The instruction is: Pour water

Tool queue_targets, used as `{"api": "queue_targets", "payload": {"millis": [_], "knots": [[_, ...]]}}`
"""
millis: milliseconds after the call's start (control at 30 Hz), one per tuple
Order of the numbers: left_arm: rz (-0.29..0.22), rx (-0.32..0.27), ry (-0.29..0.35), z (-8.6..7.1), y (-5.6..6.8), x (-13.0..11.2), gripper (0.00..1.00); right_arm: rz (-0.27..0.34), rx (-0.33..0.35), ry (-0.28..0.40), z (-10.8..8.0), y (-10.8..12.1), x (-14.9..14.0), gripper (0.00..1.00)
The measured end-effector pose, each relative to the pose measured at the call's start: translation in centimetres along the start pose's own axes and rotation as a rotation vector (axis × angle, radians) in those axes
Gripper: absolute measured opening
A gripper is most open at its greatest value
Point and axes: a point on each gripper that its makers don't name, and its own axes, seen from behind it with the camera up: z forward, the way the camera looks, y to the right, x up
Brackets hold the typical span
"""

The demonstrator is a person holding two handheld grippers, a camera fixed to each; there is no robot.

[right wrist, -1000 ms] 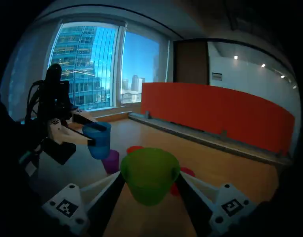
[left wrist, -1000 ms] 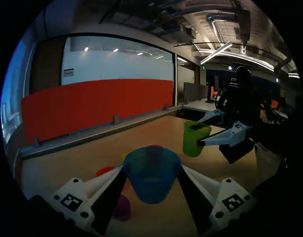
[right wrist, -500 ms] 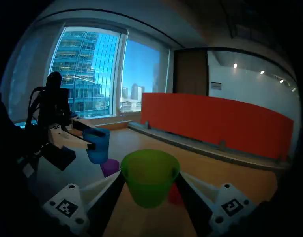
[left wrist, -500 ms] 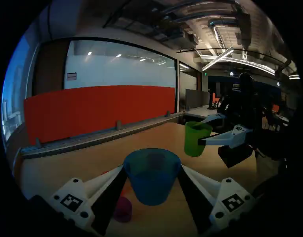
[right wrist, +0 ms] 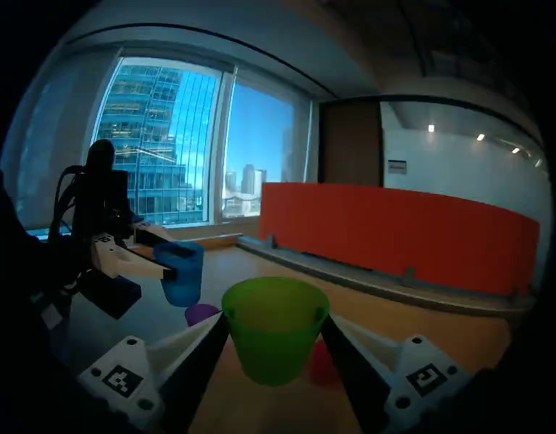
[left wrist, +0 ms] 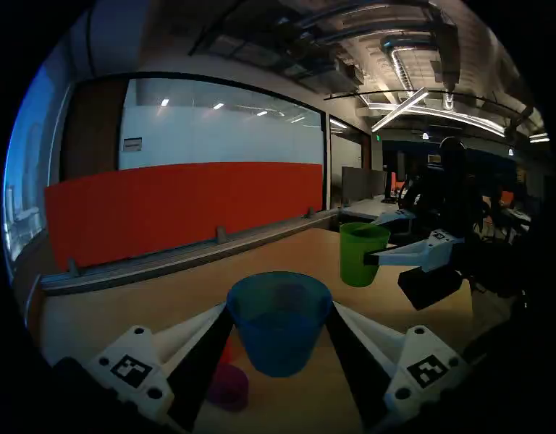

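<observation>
One big table [left wrist: 162, 296] lies under us. A long red wall [left wrist: 169, 202] runs along its far edge, and a tall window [right wrist: 162, 145] stands beside that. We hold the left gripper [left wrist: 279, 312] above the table, and its two fingers pinch a blue cup [left wrist: 279, 336], which is upright. The right gripper [right wrist: 275, 323] pinches a green cup [right wrist: 275, 351] the same way, upright too. Both cups are up in the air, near each other but apart. We cannot tell if there is water inside. Down on the table sit a small purple cup [left wrist: 229, 383] and a red cup [right wrist: 323, 362], partly hidden.
</observation>
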Motion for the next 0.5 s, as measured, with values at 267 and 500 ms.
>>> {"api": "queue_targets", "payload": {"millis": [267,500], "knots": [[0.017,0.005,0.008,-0.2,-0.4,0.5,0.86,-0.007,0.003,-0.004,0.2,0.1,0.0,0.9],[0.056,0.017,0.027,-0.6,-0.9,1.6,0.86,-0.012,0.03,0.004,0.5,-0.7,0.6,0.9]]}}
